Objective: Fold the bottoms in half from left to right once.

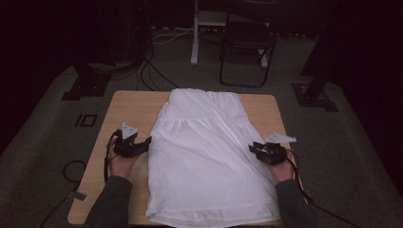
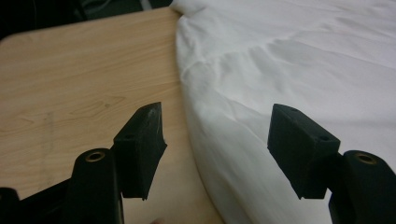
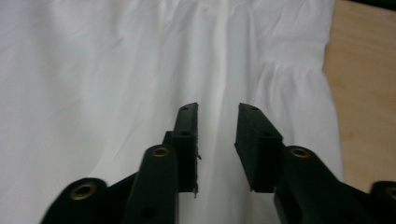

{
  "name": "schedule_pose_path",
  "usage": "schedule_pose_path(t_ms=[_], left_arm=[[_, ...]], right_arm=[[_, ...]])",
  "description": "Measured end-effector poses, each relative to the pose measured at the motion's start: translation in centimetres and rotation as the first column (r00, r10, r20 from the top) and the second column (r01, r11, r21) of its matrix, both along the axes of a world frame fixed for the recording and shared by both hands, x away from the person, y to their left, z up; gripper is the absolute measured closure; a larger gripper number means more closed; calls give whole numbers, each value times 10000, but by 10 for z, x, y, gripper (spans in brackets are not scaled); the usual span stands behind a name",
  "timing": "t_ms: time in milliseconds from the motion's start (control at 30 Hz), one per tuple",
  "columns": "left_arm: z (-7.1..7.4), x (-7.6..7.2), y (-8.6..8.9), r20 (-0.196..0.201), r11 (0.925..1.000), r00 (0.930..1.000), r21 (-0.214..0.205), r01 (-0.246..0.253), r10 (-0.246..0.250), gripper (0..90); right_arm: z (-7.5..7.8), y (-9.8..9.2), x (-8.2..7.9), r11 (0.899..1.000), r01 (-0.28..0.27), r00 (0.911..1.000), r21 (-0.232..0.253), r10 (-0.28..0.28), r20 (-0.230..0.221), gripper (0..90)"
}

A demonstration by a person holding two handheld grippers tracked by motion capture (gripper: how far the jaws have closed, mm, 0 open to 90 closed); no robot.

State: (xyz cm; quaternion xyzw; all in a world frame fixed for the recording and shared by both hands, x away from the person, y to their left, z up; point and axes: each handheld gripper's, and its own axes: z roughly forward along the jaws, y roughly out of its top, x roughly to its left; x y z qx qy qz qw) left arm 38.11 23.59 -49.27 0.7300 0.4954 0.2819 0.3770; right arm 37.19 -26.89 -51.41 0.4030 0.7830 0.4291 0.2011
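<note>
Wooden table (image 1: 128,107) bears white garment (image 1: 204,152); both tongs empty, jaws apart.

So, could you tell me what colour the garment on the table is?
Plain white garment, clearest in the high view.

The right gripper (image 3: 215,140) rises from the bottom edge, its two black jaws parallel and separated by a narrow gap with nothing clamped between them. Brass-coloured rivets mark the jaw arms. Beyond and beneath the jaws lies a white garment (image 3: 107,79), spread flat, with soft lengthwise folds running up the frame and a band of fine gathers near its right edge. A strip of light wooden table (image 3: 366,93) appears along the right side, beside the garment's edge.
</note>
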Motion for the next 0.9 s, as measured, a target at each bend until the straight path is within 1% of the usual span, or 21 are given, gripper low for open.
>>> schedule_pose_path(t_ms=[33, 67, 100, 133, 167, 233, 300, 367, 467, 533, 567, 600, 633, 667, 700, 733, 767, 800, 833, 867, 900], left_arm=[[0, 0, 0, 0, 10000, 10000, 0, 0, 0, 361], [-3, 9, 0, -173, 9999, 9997, -13, -165, 165, 361], [-8, 25, 1, -697, 9991, 9968, -144, -394, 383, 360], [-10, 30, 1, -868, 9990, 9954, -143, -427, 413, 360], [-13, 36, 0, -991, 9990, 9942, -89, -434, 423, 360], [-18, 45, -1, -1236, 9989, 9913, -84, -469, 455, 360], [-25, 53, -4, -1543, 9983, 9873, -383, -442, 378, 361], [-31, 60, -9, -1847, 9981, 9824, -483, -372, 277, 362], [-38, 65, -14, -2093, 9968, 9774, -666, -443, 294, 390], [-41, 68, -17, -2297, 9969, 9726, -591, -513, 364, 414], [-42, 68, -18, -2381, 9975, 9706, -520, -484, 347, 460], [-43, 68, -20, -2414, 9981, 9700, -457, -405, 283, 550], [-42, 67, -21, -2354, 9985, 9718, -479, -254, 135, 691], [-41, 65, -22, -2213, 9982, 9752, -579, -177, 44, 798], [-38, 61, -24, -1968, 9979, 9804, -652, -27, -102, 867], [-36, 57, -25, -1730, 9976, 9846, -685, 115, -233, 879], [-33, 53, -25, -1566, 9975, 9872, -675, 207, -311, 884], [-29, 47, -25, -1367, 9968, 9898, -732, 307, -405, 886], [-27, 43, -24, -1237, 9962, 9914, -801, 327, -425, 887], [-24, 37, -24, -1098, 9963, 9931, -795, 317, -404, 887], [-23, 33, -24, -1056, 9962, 9936, -810, 311, -396, 888]], right_arm=[[1, 5, 10, 9999, 135, 9999, -70, -134, 56, 632], [1, 5, 10, 9999, 135, 9999, -70, -134, 56, 632], [2, 9, 20, 9998, 205, 9998, -62, -204, 42, 587], [2, 15, 38, 9997, 158, 9998, 210, -155, -119, 517], [2, 18, 44, 9996, 176, 9997, 243, -172, -159, 511], [1, 26, 60, 9997, 240, 9995, -26, -241, -182, 491], [-3, 31, 72, 9994, 334, 9989, -108, -338, -337, 491], [-8, 37, 82, 9990, 431, 9981, -153, -438, -436, 495], [-11, 47, 96, 9978, 615, 9970, -262, -627, -462, 491], [-11, 52, 104, 9972, 690, 9962, -294, -704, -522, 479], [-11, 54, 109, 9962, 794, 9948, -350, -814, -619, 479], [-12, 56, 114, 9956, 851, 9934, -404, -879, -732, 479], [-14, 58, 121, 9947, 913, 9913, -464, -952, -912, 481], [-15, 58, 125, 9938, 1007, 9880, -469, -1054, -1128, 510], [-16, 58, 127, 9943, 982, 9853, -409, -1029, -1363, 644], [-17, 56, 129, 9961, 796, 9807, -379, -851, -1759, 803], [-15, 54, 128, 9946, 837, 9817, -611, -928, -1662, 885], [-13, 51, 125, 9936, 926, 9844, -650, -1012, -1442, 893], [-6, 44, 121, 9944, 1003, 9885, -337, -1034, -1103, 896], [-1, 39, 117, 9927, 1190, 9891, -175, -1200, -858, 897], [7, 29, 112, 9883, 1524, 9874, 101, -1517, -454, 898]])
